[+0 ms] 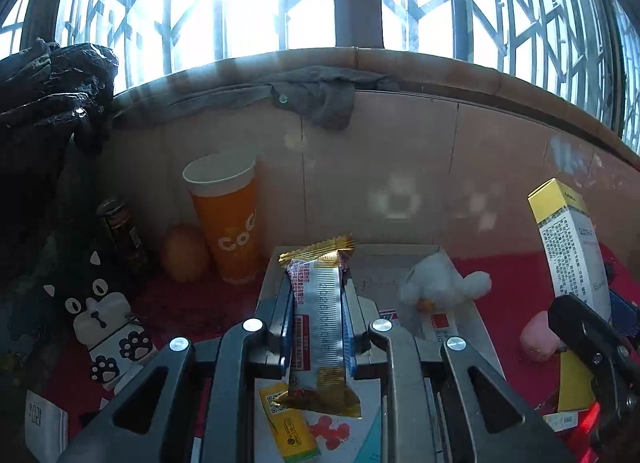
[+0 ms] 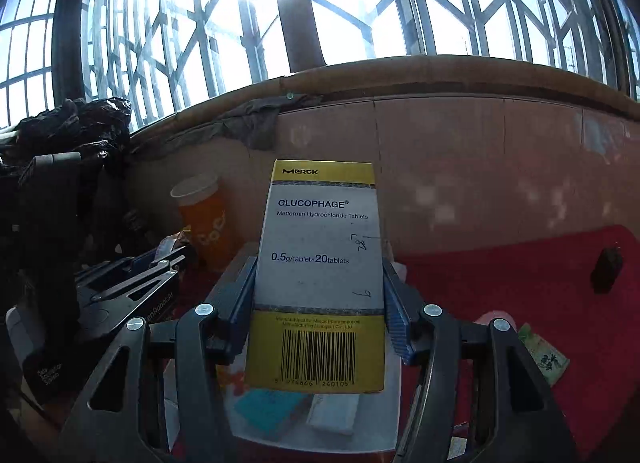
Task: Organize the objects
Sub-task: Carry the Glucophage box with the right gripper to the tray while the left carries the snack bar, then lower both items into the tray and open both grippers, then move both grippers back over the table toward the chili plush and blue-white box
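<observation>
Left gripper [image 1: 318,303]: its jaws were pinching a snack bar [image 1: 320,327] in a silver and gold wrapper, which stood lengthwise between the blue pads, its crimped gold end sticking out past the tips.
Right gripper [image 2: 319,295]: its jaws were clamped on the two long edges of a medicine box [image 2: 318,275], white with yellow bands; the box stood upright between the pads, barcode end nearest the camera.
Grey tray [image 1: 476,315]: lay directly below and ahead of the left jaws, on the red tabletop [image 2: 520,283].
White plush toy [image 1: 440,283]: sat inside the tray, ahead and to the right of the left jaws.
Yellow sachet [image 1: 290,423]: lay under the left jaws, beneath the near end of the snack bar.
Orange paper cup [image 1: 228,219]: stood upright ahead and to the left of the left jaws, near the wall.
Orange fruit [image 1: 185,259]: sat just left of the cup.
Dark can [image 1: 122,239]: stood further left of the fruit.
Pink object [image 1: 538,337]: lay right of the tray, beside the right gripper; too blurred to identify.
</observation>
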The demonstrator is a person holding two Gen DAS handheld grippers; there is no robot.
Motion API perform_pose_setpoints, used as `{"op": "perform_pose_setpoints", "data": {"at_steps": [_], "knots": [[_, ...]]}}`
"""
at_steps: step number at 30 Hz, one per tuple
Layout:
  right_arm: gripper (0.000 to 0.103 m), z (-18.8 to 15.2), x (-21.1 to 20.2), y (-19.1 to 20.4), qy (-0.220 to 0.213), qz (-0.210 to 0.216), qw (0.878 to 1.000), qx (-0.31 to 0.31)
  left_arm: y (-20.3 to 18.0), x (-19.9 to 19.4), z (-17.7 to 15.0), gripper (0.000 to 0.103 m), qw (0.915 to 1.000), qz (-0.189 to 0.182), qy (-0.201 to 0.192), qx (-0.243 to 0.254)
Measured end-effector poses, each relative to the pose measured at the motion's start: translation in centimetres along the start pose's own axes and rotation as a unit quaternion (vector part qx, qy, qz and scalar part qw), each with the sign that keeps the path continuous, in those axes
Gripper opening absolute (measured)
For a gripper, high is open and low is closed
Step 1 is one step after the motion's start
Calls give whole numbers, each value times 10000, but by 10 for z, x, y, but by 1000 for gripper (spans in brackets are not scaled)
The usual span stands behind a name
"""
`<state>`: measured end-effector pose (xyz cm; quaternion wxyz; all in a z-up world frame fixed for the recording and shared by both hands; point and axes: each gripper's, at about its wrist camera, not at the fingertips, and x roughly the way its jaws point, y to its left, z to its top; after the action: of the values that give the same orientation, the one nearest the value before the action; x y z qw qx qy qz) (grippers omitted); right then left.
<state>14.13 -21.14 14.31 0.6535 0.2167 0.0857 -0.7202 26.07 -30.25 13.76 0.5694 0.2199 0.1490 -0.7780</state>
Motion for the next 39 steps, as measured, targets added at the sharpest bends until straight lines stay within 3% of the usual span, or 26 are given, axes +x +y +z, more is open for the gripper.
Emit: {"op": "perform_pose_setpoints", "data": {"at_steps": [5, 11, 16, 17, 18, 19, 20, 21, 24, 31, 34, 39], "knots": [[57, -4, 13, -7, 188, -233, 9995, 30, -12, 9, -5, 19, 9998, -115, 68, 165], [57, -14, 49, 18, 505, -1, 9987, -118, 25, 8, -22, 19, 9989, 287, 371, -80], [57, -21, 83, 25, 826, 28, 9964, -189, 38, 27, -22, 23, 9976, 160, 646, -204], [58, -21, 86, 22, 850, 77, 9962, -170, 38, 31, -21, 30, 9974, 122, 678, -216], [67, -21, 89, 18, 886, 61, 9959, -154, 38, 33, -19, 49, 9975, 76, 657, -241], [85, -20, 89, 13, 894, 28, 9959, -103, 38, 34, -17, 64, 9978, 41, 606, -284], [88, -18, 87, 7, 860, 15, 9963, -16, 40, 32, -15, 90, 9980, 78, 521, -347], [90, -15, 84, 1, 807, 9, 9967, 86, 42, 29, -12, 103, 9982, 75, 417, -417], [103, -7, 70, -12, 679, 11, 9973, 264, 49, 11, -6, 103, 9979, 179, 77, -617], [103, 15, -2, -32, 25, 102, 9988, 477, 43, -46, -5, 103, 9962, 35, -463, -733], [103, 19, -38, -55, -124, -125, 9989, 444, 18, -57, -11, 103, 9967, -296, -482, -587], [103, 17, -89, -107, -21, -431, 9972, 611, -33, -64, -26, 103, 9931, -1039, -347, -407]]}}
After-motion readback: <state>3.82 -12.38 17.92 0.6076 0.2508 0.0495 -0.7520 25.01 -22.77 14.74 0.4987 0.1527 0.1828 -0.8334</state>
